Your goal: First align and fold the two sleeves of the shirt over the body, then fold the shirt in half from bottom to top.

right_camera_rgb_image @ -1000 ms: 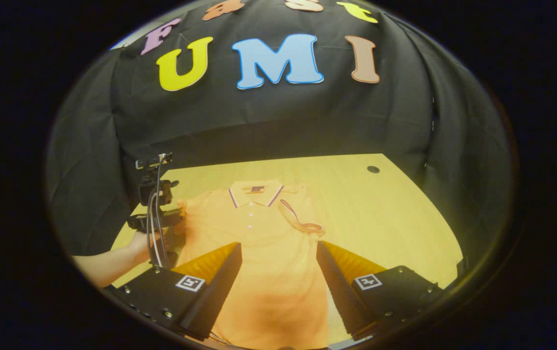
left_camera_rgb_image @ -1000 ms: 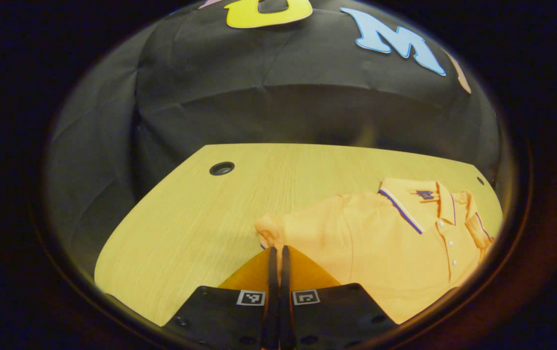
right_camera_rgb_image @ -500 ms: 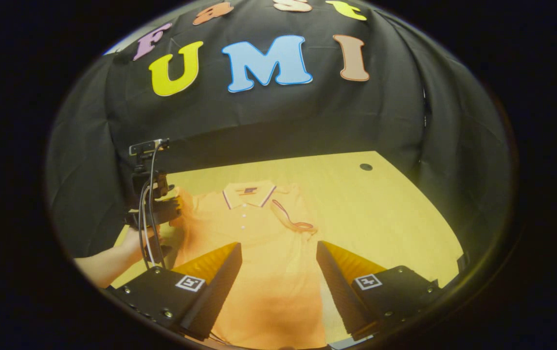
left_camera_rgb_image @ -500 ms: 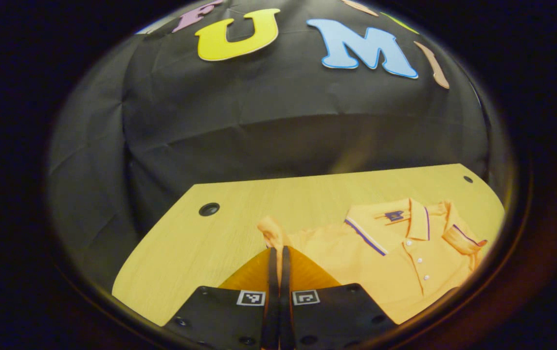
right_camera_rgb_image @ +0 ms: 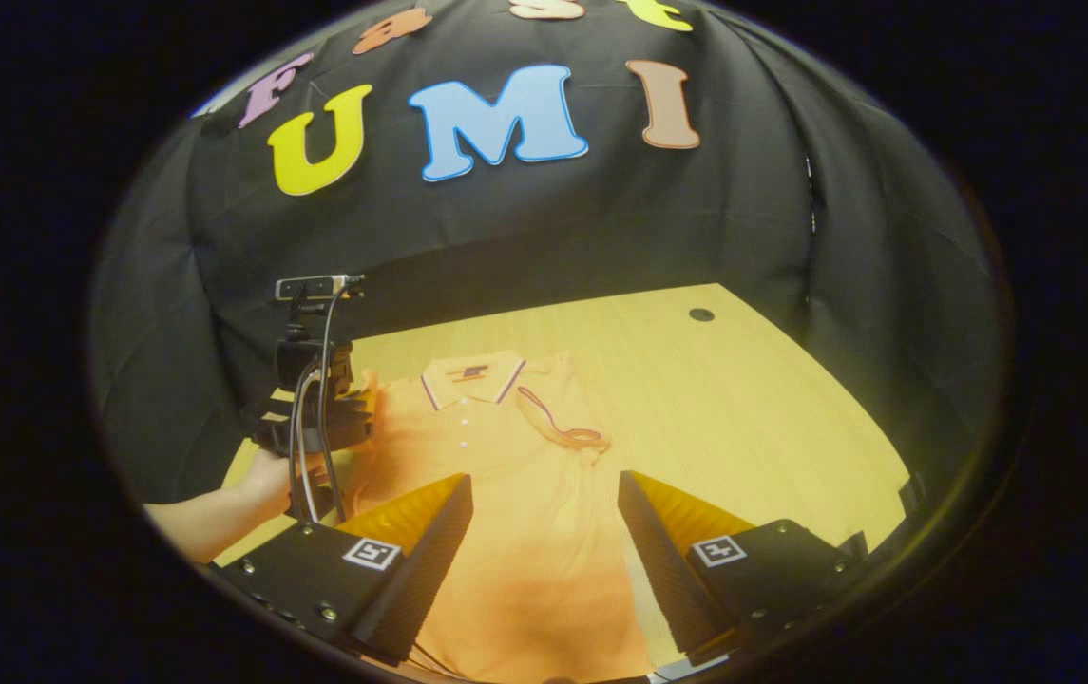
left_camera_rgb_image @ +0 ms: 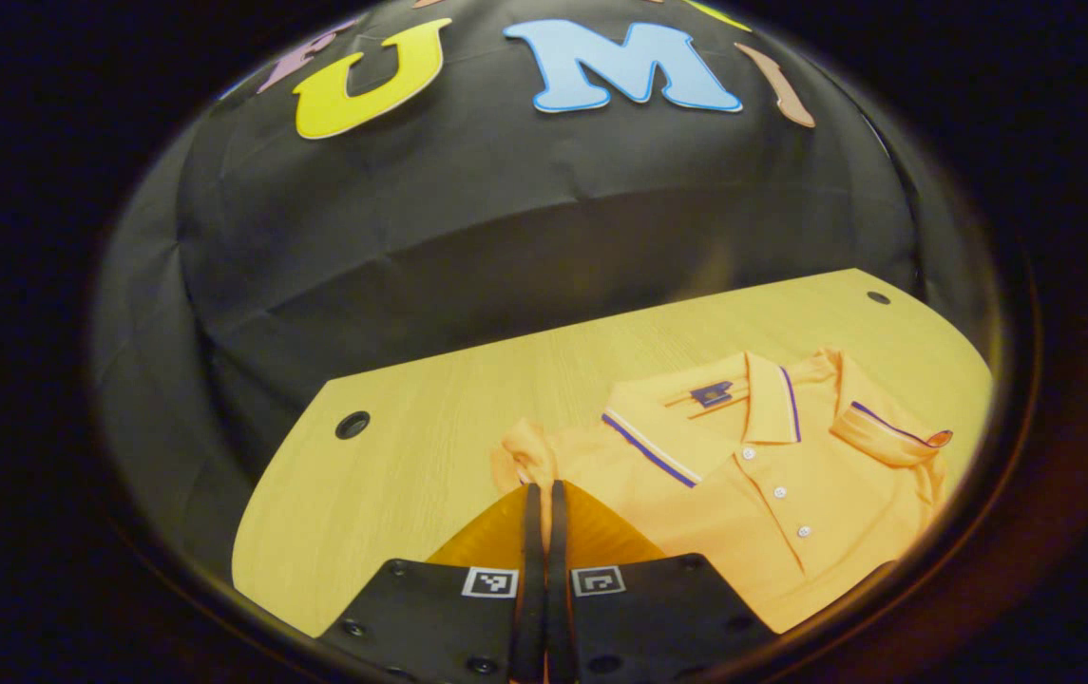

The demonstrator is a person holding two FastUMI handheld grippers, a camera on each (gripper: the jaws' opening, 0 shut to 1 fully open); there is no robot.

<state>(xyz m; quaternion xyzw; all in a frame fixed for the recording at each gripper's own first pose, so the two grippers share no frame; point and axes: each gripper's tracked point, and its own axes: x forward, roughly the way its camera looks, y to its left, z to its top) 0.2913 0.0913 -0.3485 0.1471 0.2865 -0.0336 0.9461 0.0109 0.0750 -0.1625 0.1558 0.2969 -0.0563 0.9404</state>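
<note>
The left hand-held gripper (left_camera_rgb_image: 544,494) has its two flat fingers pressed together on the bunched cuff of the shirt's sleeve (left_camera_rgb_image: 523,454), which rises in a soft crumpled knob just past the tips. The shirt (left_camera_rgb_image: 772,513) is an orange knit polo with a striped collar (left_camera_rgb_image: 667,432), a short placket of small round buttons and a dark neck label; it lies face up on the worktop (left_camera_rgb_image: 391,475), a pale wood-grain board with rounded corners. The other sleeve (right_camera_rgb_image: 558,427) is already laid over the chest, its striped cuff curling near the collar. The right hand-held gripper (right_camera_rgb_image: 544,513) hangs over the shirt's lower body with its ribbed wedge fingers wide apart, touching nothing. A hand (right_camera_rgb_image: 268,475) holds the left one at the shirt's edge. Beyond the collar, bare board runs to the far edge, with a round cable hole (left_camera_rgb_image: 352,424) toward each far corner.
</note>
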